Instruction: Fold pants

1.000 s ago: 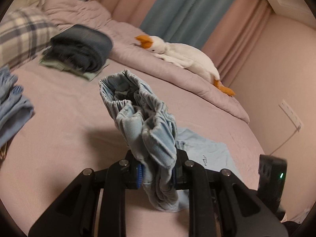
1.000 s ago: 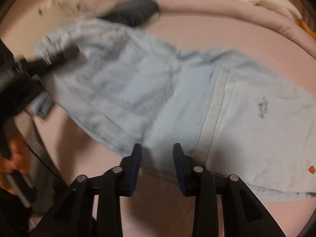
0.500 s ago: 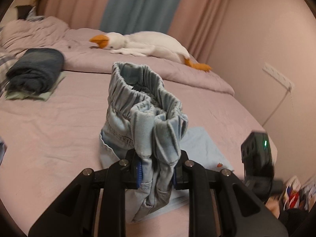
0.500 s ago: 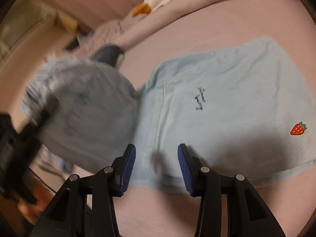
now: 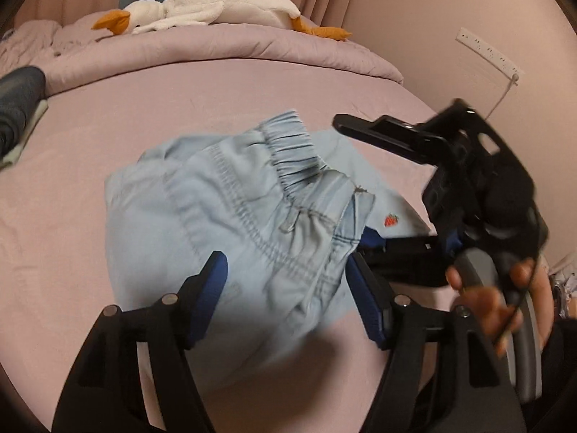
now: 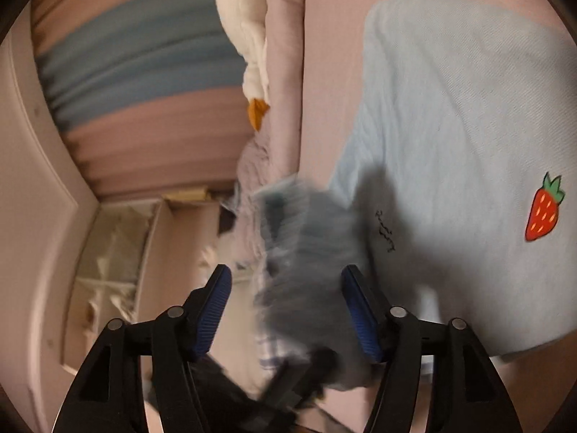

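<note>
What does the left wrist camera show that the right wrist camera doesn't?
Only the left wrist view shows the goose's orange beak, the wall power strip and the right hand-held gripper, open beside the pants' waistband. Only the right wrist view shows the pale door and black stitched lettering. Both show the light blue pants, the strawberry patch and the plush goose.

Right tool (image 6: 285,310) spread wide, blurred pants (image 6: 450,137) ahead; strawberry patch (image 6: 544,207)
</note>
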Tool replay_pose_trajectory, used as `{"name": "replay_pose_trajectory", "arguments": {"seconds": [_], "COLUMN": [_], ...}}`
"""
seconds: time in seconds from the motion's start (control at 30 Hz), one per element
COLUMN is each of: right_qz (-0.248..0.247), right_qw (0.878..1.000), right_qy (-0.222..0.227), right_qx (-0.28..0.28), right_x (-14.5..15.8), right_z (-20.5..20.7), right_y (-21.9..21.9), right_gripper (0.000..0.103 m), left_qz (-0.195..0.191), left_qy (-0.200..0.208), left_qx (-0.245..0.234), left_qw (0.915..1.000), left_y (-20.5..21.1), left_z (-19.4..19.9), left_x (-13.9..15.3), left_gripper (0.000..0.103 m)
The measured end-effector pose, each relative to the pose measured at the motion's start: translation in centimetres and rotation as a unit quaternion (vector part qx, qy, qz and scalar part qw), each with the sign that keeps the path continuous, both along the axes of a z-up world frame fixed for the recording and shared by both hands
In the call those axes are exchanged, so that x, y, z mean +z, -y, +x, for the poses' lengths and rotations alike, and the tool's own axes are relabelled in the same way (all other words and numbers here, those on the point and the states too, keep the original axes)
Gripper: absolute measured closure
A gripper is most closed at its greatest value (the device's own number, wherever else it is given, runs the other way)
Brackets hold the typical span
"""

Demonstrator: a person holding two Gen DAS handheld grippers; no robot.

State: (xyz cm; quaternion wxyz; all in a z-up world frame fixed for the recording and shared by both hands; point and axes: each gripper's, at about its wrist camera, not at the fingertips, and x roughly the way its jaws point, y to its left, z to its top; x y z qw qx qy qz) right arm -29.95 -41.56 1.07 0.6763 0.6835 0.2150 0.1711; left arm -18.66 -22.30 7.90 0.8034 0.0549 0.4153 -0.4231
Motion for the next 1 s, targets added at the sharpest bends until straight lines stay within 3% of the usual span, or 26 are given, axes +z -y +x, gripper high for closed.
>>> {"name": "replay_pose_trajectory", "arguments": {"seconds": [0.13, 0.23, 0.3, 0.37, 0.43, 0.53, 0.6, 0.8, 0.87, 1.0], "right_qz": [-0.055, -0.152, -0.218, -0.282, -0.363, -0.439, -0.466, -0.475, -0.471, -0.448], "right_qw": [0.997, 0.983, 0.967, 0.948, 0.917, 0.885, 0.872, 0.875, 0.876, 0.883], "right_qy": [-0.041, -0.091, -0.115, -0.136, -0.149, -0.144, -0.136, -0.095, -0.1, -0.139], "right_qx": [0.023, 0.044, 0.06, 0.065, 0.069, 0.061, 0.061, -0.001, -0.024, -0.032], "right_x": [0.7, 1.9, 2.7, 3.2, 3.9, 4.5, 5.2, 9.2, 9.6, 7.6], "right_z": [0.2, 0.8, 1.6, 2.4, 2.9, 3.8, 3.5, 1.1, 0.2, -1.3], "right_y": [-0.3, -0.8, -2.1, -3.2, -4.4, -5.3, -5.7, -1.7, 0.6, 4.2], "right_gripper": [0.031, 0.031, 0.032, 0.042, 0.063, 0.069, 0.071, 0.073, 0.073, 0.073], "left_qz": [-0.024, -0.031, -0.048, -0.056, -0.062, -0.068, -0.072, -0.072, -0.069, -0.057], "left_qy": [-0.018, -0.031, -0.05, -0.073, -0.088, -0.1, -0.105, -0.102, -0.106, -0.11], "left_qx": [0.033, 0.084, 0.113, 0.146, 0.171, 0.195, 0.202, 0.19, 0.182, 0.165], "left_qw": [0.999, 0.9955, 0.9912, 0.985, 0.9794, 0.9732, 0.9711, 0.9738, 0.9751, 0.9784], "left_y": [-4.6, -8.3, -10.7, -12.9, -14.8, -16.4, -16.8, -16.5, -16.2, -14.7], "left_z": [-0.4, -0.7, -0.5, -0.3, -0.3, -0.2, -0.3, -0.1, -0.3, 0.1], "left_x": [0.1, -0.2, -0.9, -1.6, -2.2, -2.6, -2.6, -2.8, -3.1, -3.3], "left_gripper": [0.033, 0.026, 0.026, 0.026, 0.026, 0.026, 0.026, 0.026, 0.026, 0.026]}}
